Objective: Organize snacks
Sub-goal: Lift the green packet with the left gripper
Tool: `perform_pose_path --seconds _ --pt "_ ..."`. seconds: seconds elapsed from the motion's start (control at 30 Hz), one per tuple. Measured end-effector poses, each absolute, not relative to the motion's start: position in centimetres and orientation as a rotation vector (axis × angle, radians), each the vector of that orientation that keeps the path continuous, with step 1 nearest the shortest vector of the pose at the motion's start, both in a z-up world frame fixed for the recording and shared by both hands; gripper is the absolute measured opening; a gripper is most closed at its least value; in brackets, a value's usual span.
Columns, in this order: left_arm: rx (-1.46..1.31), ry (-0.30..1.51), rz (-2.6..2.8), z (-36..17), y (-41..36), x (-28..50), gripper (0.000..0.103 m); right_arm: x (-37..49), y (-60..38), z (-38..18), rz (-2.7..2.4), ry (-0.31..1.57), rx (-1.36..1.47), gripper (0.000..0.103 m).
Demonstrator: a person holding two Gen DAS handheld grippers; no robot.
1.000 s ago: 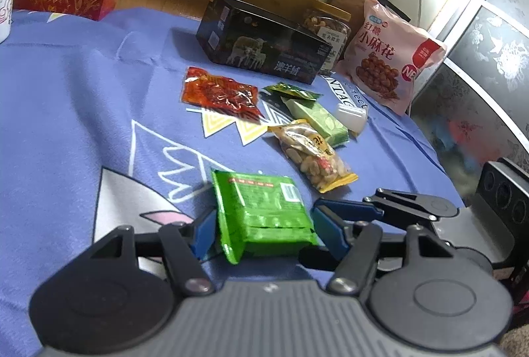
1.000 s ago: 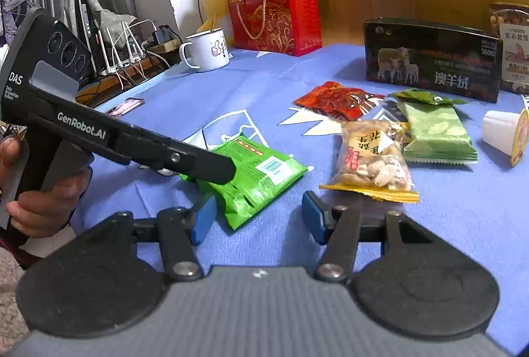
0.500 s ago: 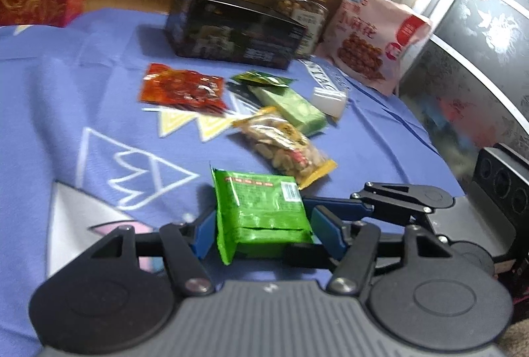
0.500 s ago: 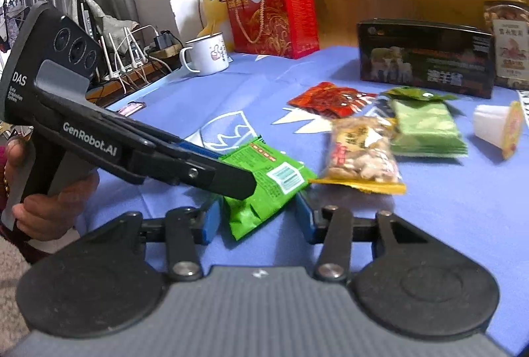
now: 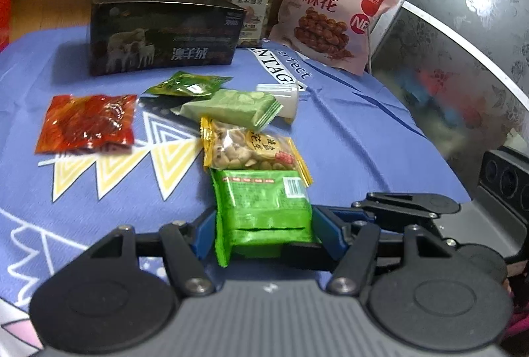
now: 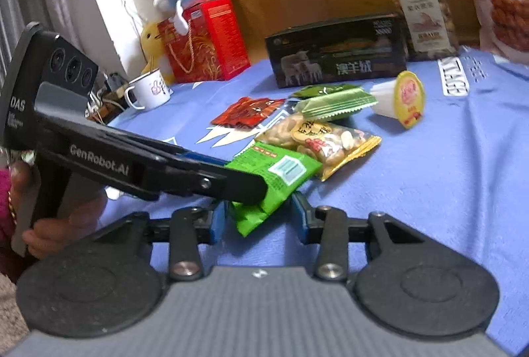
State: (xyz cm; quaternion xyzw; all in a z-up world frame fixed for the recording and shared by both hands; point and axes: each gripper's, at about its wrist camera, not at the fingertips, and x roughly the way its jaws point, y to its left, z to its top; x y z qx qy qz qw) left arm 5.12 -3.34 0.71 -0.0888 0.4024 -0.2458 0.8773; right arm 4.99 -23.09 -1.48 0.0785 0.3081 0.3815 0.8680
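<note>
While clamped, green packet (image 5: 263, 208) points toward peanuts (image 5: 251, 148).

Glossy plastic film is seen on the green packet (image 5: 264, 208) and red packet (image 5: 86, 122); matt woven cloth on the blue tablecloth (image 5: 347, 138).

Peanut packet (image 5: 251, 148) lies before the wafer bar (image 5: 231, 107), behind the held packet (image 5: 264, 208).

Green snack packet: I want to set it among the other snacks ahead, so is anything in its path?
Yes. The peanut bag lies directly ahead of the green snack packet held by the left gripper, apparently touching its far edge. Behind that lie the pale green bar and jelly cup.
</note>
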Motion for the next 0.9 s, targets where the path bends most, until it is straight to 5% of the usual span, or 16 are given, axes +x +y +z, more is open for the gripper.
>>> perform_pose_path --seconds 0.9 --pt "-0.265 0.810 -0.477 3.9 0.3 4.1 0.061 5.6 -20.3 0.7 0.947 0.583 0.070 0.038"
